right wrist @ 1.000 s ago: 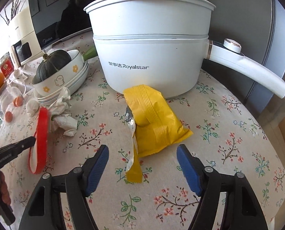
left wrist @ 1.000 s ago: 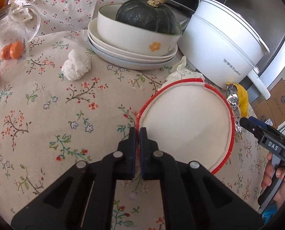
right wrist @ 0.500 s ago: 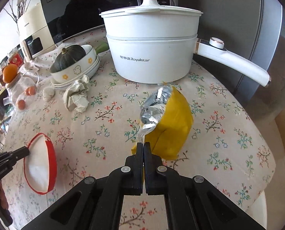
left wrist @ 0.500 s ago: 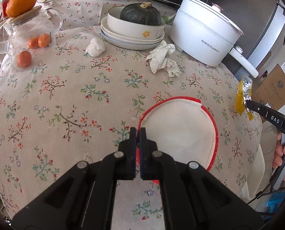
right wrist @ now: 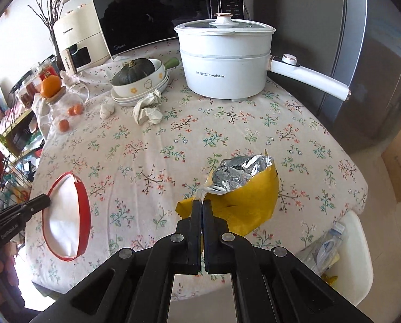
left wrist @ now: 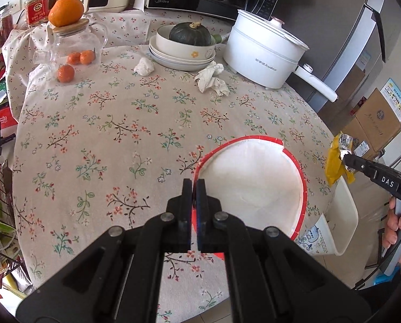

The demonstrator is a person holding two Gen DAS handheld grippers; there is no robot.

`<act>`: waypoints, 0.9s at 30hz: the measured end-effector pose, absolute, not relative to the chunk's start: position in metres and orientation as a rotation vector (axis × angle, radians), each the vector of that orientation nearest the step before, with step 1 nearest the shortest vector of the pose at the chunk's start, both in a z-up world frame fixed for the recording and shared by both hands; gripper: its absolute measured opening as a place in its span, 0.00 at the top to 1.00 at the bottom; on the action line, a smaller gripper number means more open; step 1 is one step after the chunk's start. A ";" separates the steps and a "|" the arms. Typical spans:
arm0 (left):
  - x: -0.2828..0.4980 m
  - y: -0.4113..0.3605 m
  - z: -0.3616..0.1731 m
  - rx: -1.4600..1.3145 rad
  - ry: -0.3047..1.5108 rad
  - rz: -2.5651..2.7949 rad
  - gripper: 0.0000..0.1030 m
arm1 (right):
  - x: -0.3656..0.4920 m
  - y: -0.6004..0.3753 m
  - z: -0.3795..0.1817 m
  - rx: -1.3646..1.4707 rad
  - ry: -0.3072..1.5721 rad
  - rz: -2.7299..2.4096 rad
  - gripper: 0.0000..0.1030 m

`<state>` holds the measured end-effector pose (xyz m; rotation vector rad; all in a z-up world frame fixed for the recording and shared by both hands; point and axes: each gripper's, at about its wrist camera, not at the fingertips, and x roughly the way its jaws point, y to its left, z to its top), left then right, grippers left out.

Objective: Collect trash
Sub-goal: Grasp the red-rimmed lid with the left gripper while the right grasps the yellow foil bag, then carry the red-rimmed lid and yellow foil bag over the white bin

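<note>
My left gripper (left wrist: 194,185) is shut on the rim of a round white paper lid with a red edge (left wrist: 251,185), held above the floral tablecloth; the right wrist view shows that lid (right wrist: 63,218) at the lower left. My right gripper (right wrist: 201,206) is shut on the torn edge of a yellow snack bag with a silver foil lining (right wrist: 249,196), lifted off the table; the bag (left wrist: 335,161) also appears at the right of the left wrist view. A crumpled paper napkin (left wrist: 212,79) and a small white tissue ball (left wrist: 144,66) lie near the stacked bowls.
A white electric pot (left wrist: 262,53) with a long handle stands at the back right. Stacked bowls hold a dark green squash (left wrist: 190,35). A glass teapot with oranges (left wrist: 73,45) stands back left. A white bin with a liner (right wrist: 346,258) sits beside the table's near right edge.
Both grippers have risen and pulled back from the table. The right jaws closed on the yellow bag and lifted it off the cloth. The left gripper kept hold of the red-edged lid.
</note>
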<state>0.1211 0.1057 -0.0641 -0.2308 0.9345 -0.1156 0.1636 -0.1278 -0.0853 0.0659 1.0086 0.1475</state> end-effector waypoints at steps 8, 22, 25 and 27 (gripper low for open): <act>0.106 0.114 -0.065 -0.277 0.914 -0.119 0.97 | 0.135 -0.149 -0.086 0.137 1.032 0.108 0.99; 0.122 0.066 -0.062 -0.271 0.913 -0.245 0.97 | 0.107 -0.211 -0.095 0.213 1.082 0.013 0.99; 0.127 0.047 -0.062 -0.259 0.918 -0.273 0.97 | 0.103 -0.230 -0.100 0.237 1.095 -0.025 0.99; 0.131 0.035 -0.061 -0.253 0.921 -0.294 0.97 | 0.100 -0.243 -0.103 0.257 1.100 -0.042 0.99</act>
